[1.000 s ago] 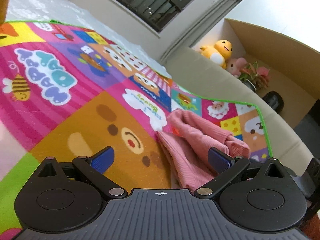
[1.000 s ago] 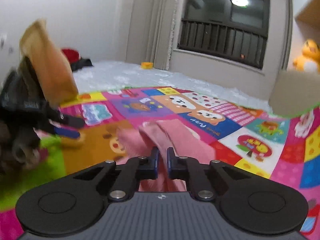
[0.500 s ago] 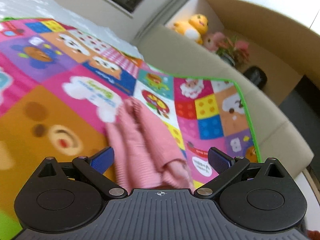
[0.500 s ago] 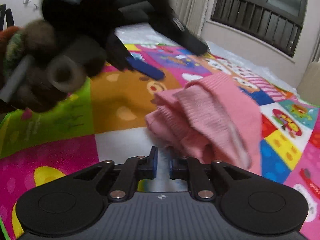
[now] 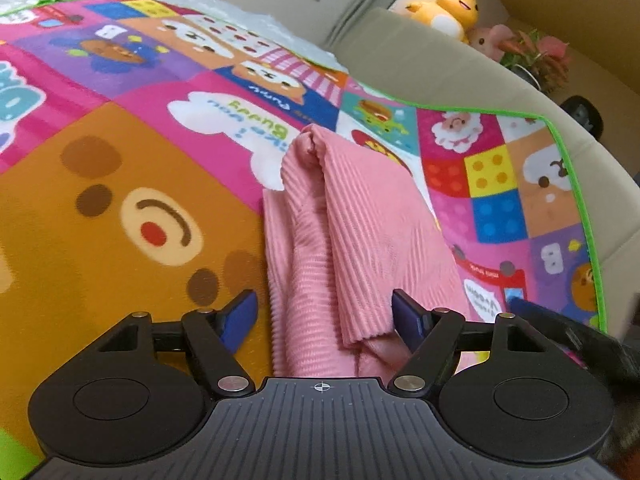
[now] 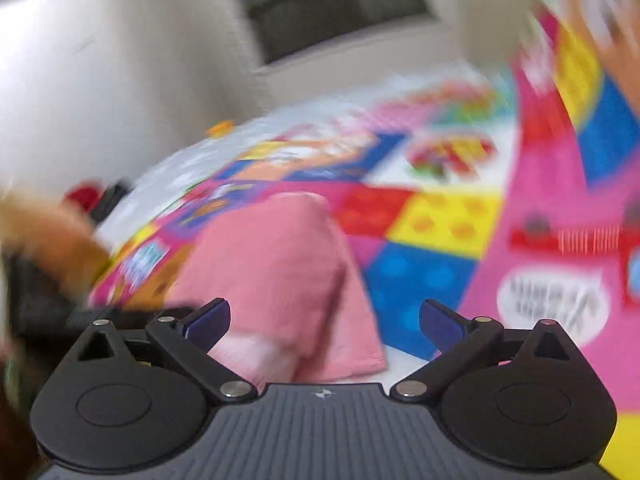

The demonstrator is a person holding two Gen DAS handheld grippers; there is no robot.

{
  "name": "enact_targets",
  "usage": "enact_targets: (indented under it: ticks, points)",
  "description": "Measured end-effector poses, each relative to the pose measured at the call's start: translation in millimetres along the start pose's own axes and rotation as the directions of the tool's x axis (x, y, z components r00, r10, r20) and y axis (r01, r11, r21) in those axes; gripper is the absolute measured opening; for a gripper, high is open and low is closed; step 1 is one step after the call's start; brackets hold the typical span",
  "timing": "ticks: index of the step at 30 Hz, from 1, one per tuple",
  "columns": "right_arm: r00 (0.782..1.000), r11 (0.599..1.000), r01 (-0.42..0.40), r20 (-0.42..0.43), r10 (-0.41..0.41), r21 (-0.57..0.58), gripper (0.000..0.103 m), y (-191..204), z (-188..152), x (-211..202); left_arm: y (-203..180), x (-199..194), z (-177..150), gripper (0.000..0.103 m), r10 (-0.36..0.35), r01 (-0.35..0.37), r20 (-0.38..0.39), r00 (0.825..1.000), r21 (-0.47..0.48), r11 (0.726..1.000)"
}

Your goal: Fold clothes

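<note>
Left wrist view shows a big cartoon play mat point(image 5: 120, 208), orange, pink and purple with bears and lettering and a green edge, spread over the floor. Beyond its far edge runs a beige sofa point(image 5: 460, 68), and behind that a cardboard box wall point(image 5: 560, 8) with a yellow plush duck point(image 5: 452, 8), a pink plush toy point(image 5: 490, 38) and a potted plant point(image 5: 540, 56) in front of it. On the mat, near its right side, lies the pink ribbed garment point(image 5: 352, 240), bunched into long folds that run away from the camera, its near end reaching down under the tool body. The left claw point(image 5: 324, 316) stands wide, its blue pads point(image 5: 240, 314) either side of the garment's near end; the right pad is just beside the cloth edge, and whether it touches cannot be told. At the lower right corner a dark tip of the other tool point(image 5: 560, 332) comes into view over the mat.

The right wrist view is heavily blurred. The same mat point(image 6: 440, 220) fills the scene, with the pink garment point(image 6: 280, 272) lying just ahead. The right claw point(image 6: 324, 320) is spread wide, gripping nothing, with the garment's near edge between its pads. A blurred orange and dark shape at the left edge cannot be made out.
</note>
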State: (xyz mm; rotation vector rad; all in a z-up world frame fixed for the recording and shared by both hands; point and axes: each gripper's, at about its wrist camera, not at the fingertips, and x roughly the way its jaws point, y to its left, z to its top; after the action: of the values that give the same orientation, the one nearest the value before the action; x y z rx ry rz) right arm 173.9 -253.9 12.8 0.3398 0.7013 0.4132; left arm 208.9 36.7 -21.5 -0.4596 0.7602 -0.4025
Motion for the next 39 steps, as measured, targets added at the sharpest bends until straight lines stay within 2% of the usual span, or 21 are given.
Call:
enact_targets:
  ticks: [2,3,5,6,8,11,16,21,26,29,31,34,37,39]
  points:
    - [0.998,0.993,-0.049,-0.025,0.052,0.109,0.099,-11,-4,19,-4,-1,0,0.080,0.016,-0.016,0.002,1.000,0.034,0.999]
    - [0.997,0.990,-0.063,-0.036,0.068,0.124,0.097,-9,-7,27,-5,-1,-1,0.080,0.019,-0.019,0.002,1.000,0.041,0.999]
    - [0.995,0.991,-0.076,-0.054,0.082,0.111,0.083,-2,-11,38,-6,-2,-1,0.080,0.022,-0.022,0.002,1.000,0.053,0.998]
    - [0.994,0.992,-0.080,-0.061,0.086,0.100,0.079,3,-14,42,-6,-1,-1,0.080,0.023,-0.023,0.001,1.000,0.059,0.998]
    - [0.992,0.991,-0.101,-0.070,0.107,0.091,0.054,9,-14,48,-6,-1,-2,0.079,0.024,-0.024,-0.001,1.000,0.072,0.997]
    - [0.991,0.992,-0.110,-0.073,0.114,0.064,0.049,16,-8,51,-5,1,-1,0.079,0.015,-0.015,0.005,1.000,0.086,0.996]
    - [0.991,0.992,-0.118,-0.066,0.120,0.032,0.049,22,0,69,3,6,8,0.078,0.001,-0.004,0.037,0.999,0.103,0.995]
    - [0.991,0.992,-0.127,-0.045,0.127,0.000,0.049,35,24,111,20,15,36,0.078,0.027,-0.038,0.080,0.996,0.136,0.990]
    - [0.993,0.991,-0.117,-0.019,0.116,-0.064,0.050,52,47,153,39,27,71,0.078,0.088,-0.111,0.131,0.987,0.177,0.978]
    - [0.994,0.990,-0.105,-0.006,0.105,-0.097,0.053,57,53,166,48,23,83,0.078,0.081,-0.106,0.131,0.988,0.192,0.976]
    - [0.996,0.988,-0.081,0.013,0.084,-0.134,0.060,60,51,165,49,9,91,0.077,0.049,-0.079,0.151,0.987,0.197,0.977]
    - [0.998,0.972,-0.026,0.042,0.037,-0.233,0.071,66,43,157,42,-10,114,0.081,-0.065,0.025,0.198,0.978,0.199,0.980]
    - [0.998,0.959,0.002,0.054,0.014,-0.283,0.073,72,42,149,28,-4,143,0.084,-0.161,0.110,0.207,0.965,0.237,0.965]
    - [0.996,0.932,0.042,0.089,-0.010,-0.360,0.074,82,41,138,27,16,155,0.084,-0.202,0.165,0.165,0.965,0.211,0.963]
